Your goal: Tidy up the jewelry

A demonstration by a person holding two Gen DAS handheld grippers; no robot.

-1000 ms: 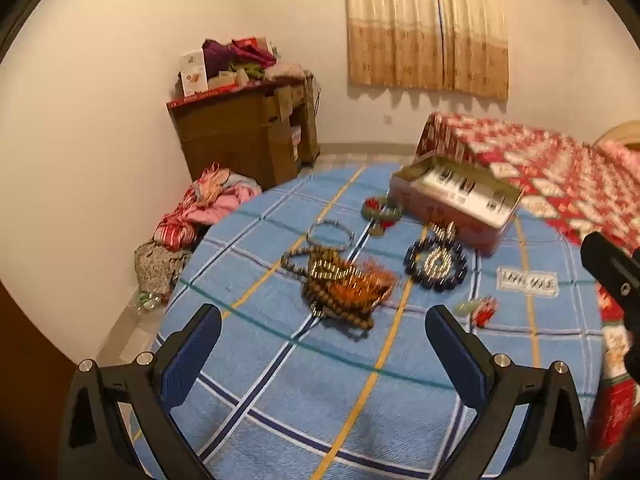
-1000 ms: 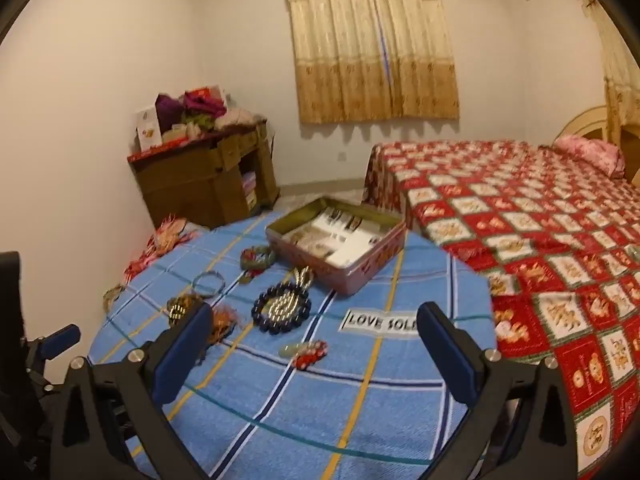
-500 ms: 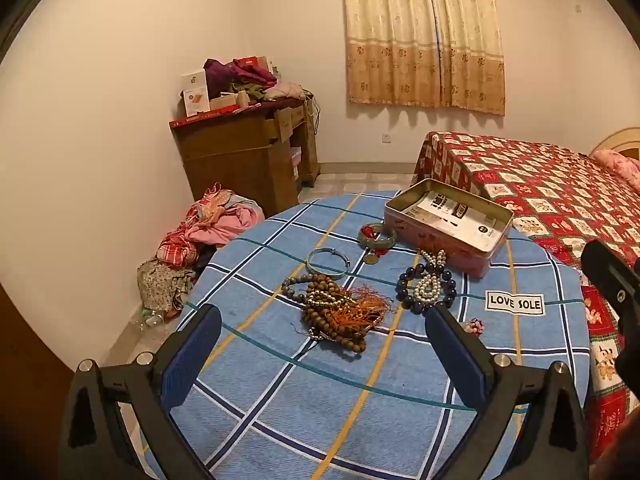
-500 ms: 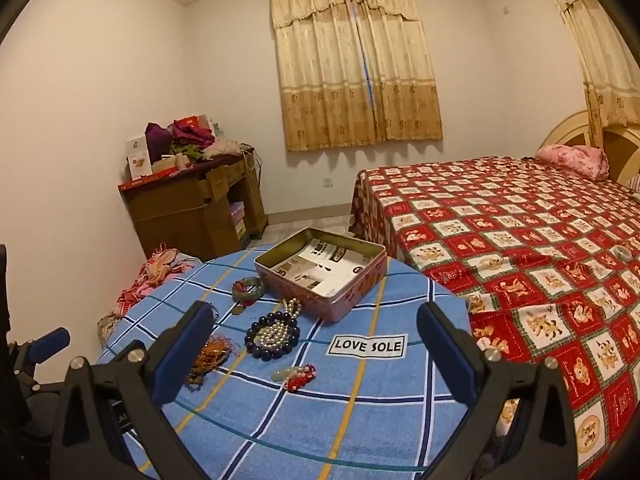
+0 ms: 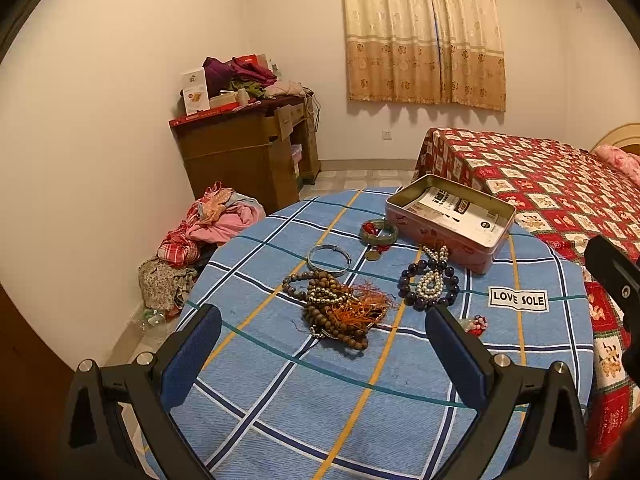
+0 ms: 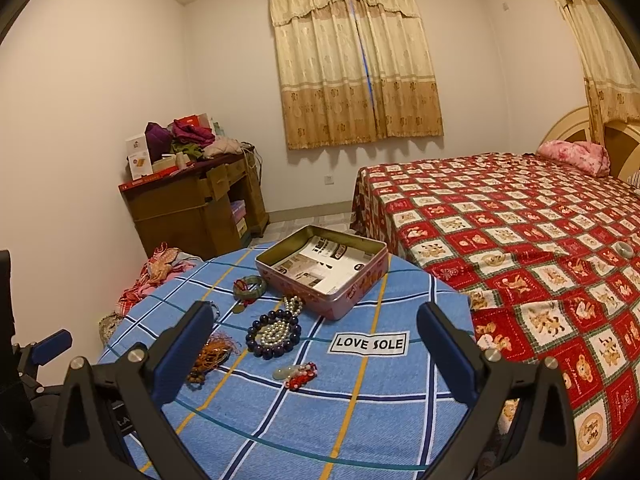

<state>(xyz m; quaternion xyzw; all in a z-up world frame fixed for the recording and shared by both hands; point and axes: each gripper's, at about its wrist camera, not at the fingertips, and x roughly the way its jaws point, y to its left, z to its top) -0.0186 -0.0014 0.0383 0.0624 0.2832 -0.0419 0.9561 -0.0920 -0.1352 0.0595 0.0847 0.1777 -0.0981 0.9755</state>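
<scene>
Over the last second both views had steadied and pulled back above the round table under its blue checked cloth (image 5: 256, 400), so nothing had been organized yet. The pink rectangular tin (image 6: 324, 276) sat open at the far side, with the tangled brown wooden beads (image 5: 340, 312), dark purple bead bracelet (image 6: 274, 336) and small red-and-jade charm (image 6: 296, 372) lying loose nearer. The left gripper (image 5: 324, 352) and right gripper (image 6: 312, 352) both hovered wide open, holding nothing.

On the table: 1 tin (image 5: 448, 232), 2 bangles (image 5: 329, 257), 1 dark bead bracelet (image 5: 428, 286), 1 charm (image 6: 296, 374).

Woven cloth tablecloth (image 5: 280, 400), glossy metal tin (image 5: 448, 232), wooden beads (image 5: 336, 320).
</scene>
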